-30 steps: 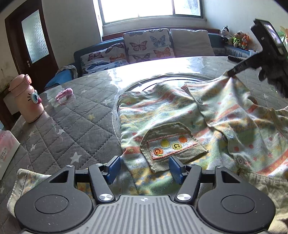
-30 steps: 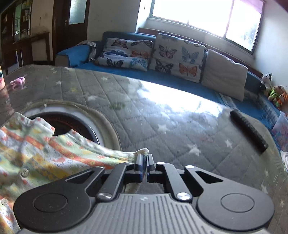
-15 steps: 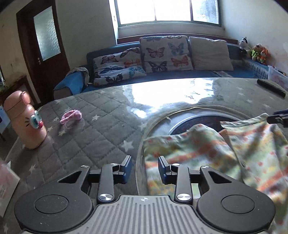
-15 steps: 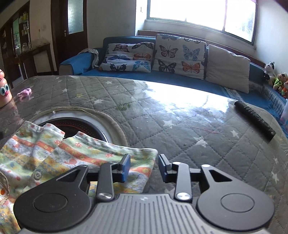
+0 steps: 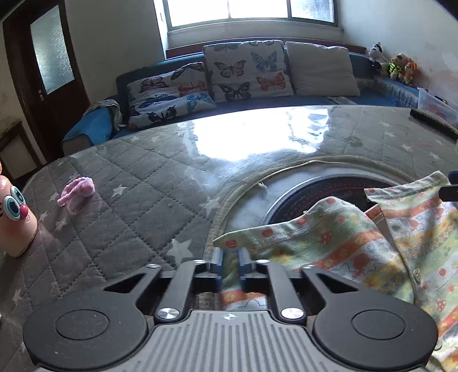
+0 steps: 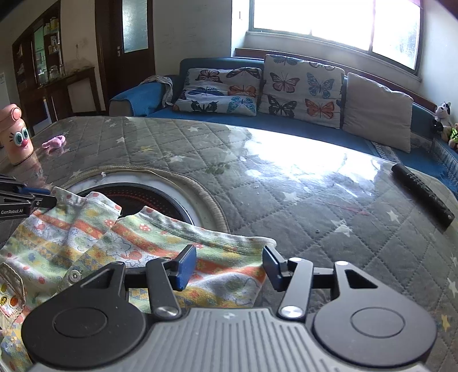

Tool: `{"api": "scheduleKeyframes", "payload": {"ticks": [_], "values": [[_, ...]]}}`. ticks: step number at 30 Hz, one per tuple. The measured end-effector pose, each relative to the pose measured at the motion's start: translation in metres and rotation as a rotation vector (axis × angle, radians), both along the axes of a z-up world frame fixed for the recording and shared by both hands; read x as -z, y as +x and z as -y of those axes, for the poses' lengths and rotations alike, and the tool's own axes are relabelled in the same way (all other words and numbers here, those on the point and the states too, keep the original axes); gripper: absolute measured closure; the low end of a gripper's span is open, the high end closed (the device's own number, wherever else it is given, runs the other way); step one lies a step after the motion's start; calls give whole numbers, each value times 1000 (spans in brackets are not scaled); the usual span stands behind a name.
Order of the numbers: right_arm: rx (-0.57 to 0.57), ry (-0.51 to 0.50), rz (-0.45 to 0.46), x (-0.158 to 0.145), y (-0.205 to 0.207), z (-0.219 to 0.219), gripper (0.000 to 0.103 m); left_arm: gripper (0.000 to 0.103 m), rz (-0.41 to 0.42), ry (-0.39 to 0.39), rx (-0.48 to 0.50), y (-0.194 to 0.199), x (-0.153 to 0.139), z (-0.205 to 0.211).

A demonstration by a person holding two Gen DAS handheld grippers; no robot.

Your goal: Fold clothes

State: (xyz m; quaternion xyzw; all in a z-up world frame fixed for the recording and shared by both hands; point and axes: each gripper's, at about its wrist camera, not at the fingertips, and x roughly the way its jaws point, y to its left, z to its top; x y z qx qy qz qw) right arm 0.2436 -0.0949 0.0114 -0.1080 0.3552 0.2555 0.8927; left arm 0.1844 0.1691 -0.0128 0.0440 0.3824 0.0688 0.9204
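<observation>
Left claw slid over, closing on garment, right claw opening, "GenRobot.AI" label

Bright daylight pours through a wide window above a blue sofa with butterfly cushions (one plain beige). A dark door with frosted glass stands left, against pale walls.
</observation>
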Motion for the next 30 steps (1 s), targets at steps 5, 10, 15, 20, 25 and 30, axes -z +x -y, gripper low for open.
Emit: {"api": "scheduleKeyframes", "payload": {"ticks": [5,10,15,20,25,30], "values": [[-2,-6,-1,3,1,-3,49,100,64,87,-50,-5,-7,3],[-5,-23,-6,8,4,-7,47,100,86,124,-92,-1,-11,0],[-10,-21,-1,6,4,-13,48,95,49,111,-83,2,-4,-1],[-54,-20,-5,2,4,-29,49,93,30,118,-16,8,-2,10],[-99,-31,10,-1,-2,-50,50,92,25,136,18,13,0,21],[-166,-59,23,-4,-6,-73,51,93,46,112,81,13,-11,33]]}}
